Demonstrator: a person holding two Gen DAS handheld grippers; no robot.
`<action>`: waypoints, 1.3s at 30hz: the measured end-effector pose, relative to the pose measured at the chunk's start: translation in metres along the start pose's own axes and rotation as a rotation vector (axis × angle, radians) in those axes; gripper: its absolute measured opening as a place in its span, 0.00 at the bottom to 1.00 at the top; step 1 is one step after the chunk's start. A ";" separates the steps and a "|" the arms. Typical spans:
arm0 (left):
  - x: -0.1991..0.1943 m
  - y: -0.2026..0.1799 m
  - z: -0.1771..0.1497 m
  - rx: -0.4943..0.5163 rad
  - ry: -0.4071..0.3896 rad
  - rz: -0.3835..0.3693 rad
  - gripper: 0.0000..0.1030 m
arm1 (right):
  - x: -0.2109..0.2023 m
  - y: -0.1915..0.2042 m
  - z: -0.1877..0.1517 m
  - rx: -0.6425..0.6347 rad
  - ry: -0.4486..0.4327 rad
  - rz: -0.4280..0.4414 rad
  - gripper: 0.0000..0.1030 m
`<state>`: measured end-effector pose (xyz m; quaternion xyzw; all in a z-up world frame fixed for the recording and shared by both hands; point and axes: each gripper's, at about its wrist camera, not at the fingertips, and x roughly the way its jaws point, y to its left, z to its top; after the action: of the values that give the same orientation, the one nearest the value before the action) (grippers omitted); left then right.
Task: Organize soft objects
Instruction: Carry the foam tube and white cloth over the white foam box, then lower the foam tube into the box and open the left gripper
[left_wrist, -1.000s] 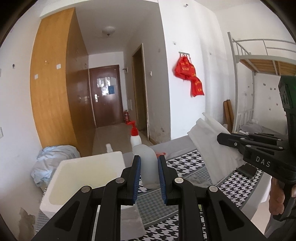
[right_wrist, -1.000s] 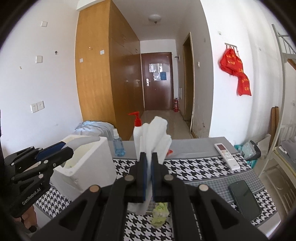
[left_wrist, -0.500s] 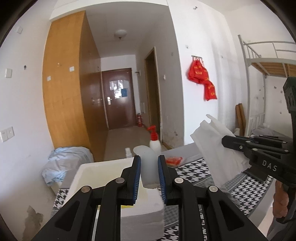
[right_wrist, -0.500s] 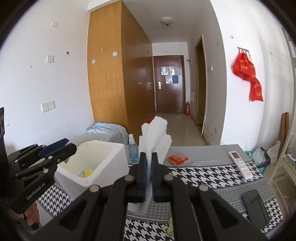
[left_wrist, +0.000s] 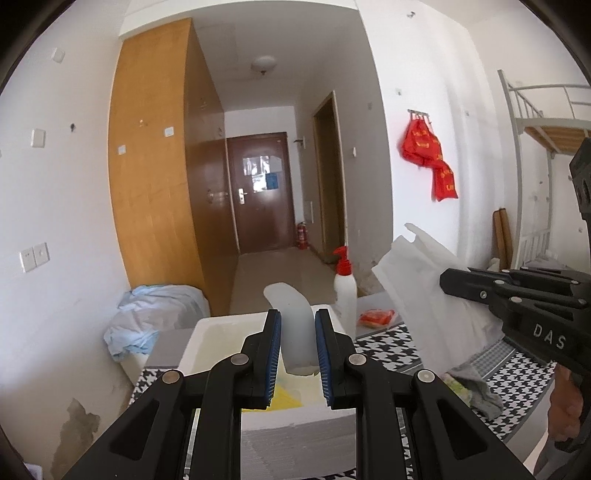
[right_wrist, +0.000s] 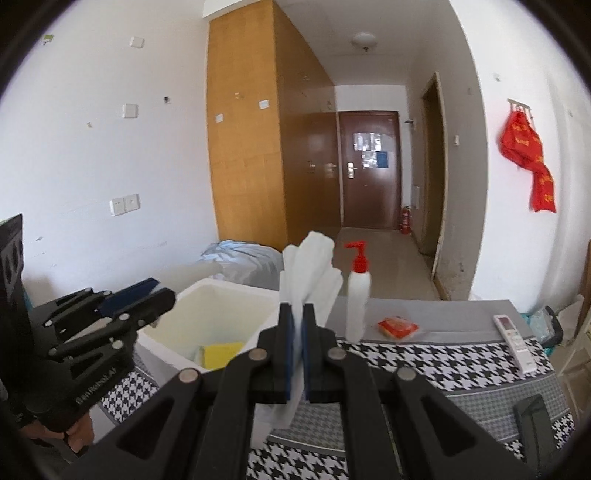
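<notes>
The left gripper (left_wrist: 297, 350) holds a pale, translucent soft piece (left_wrist: 293, 328) between its blue pads, jaws nearly closed on it, above the near rim of the white foam box (right_wrist: 207, 317) that stands at the table's left end. The right gripper (right_wrist: 295, 345) has its jaws pressed fully together on a folded white cloth (right_wrist: 308, 269), which stands up above the pads, level with the box's right wall.

The step in hand looks like dropping both pieces into the box, where something yellow (right_wrist: 221, 354) already lies. To do it well, each gripper should be brought clearly over the opening before it lets go (the cloth hangs below the jaws too, so it could catch on the rim). The red-capped pump bottle (right_wrist: 357, 291) stands just beyond the box's right wall; the right gripper should pass in front of it.
</notes>
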<state>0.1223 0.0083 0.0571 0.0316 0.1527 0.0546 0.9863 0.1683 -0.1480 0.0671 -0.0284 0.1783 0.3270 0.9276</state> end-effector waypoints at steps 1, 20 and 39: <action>0.001 0.001 0.000 0.000 0.003 0.005 0.20 | 0.002 0.002 0.001 -0.003 0.001 0.010 0.07; 0.036 0.015 -0.011 -0.037 0.101 0.004 0.20 | 0.028 0.013 0.007 -0.018 0.037 0.042 0.07; 0.050 0.024 -0.016 -0.042 0.109 0.017 0.75 | 0.043 0.007 0.006 -0.016 0.070 -0.038 0.07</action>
<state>0.1622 0.0392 0.0289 0.0093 0.2046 0.0677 0.9765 0.1965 -0.1156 0.0578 -0.0505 0.2073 0.3096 0.9266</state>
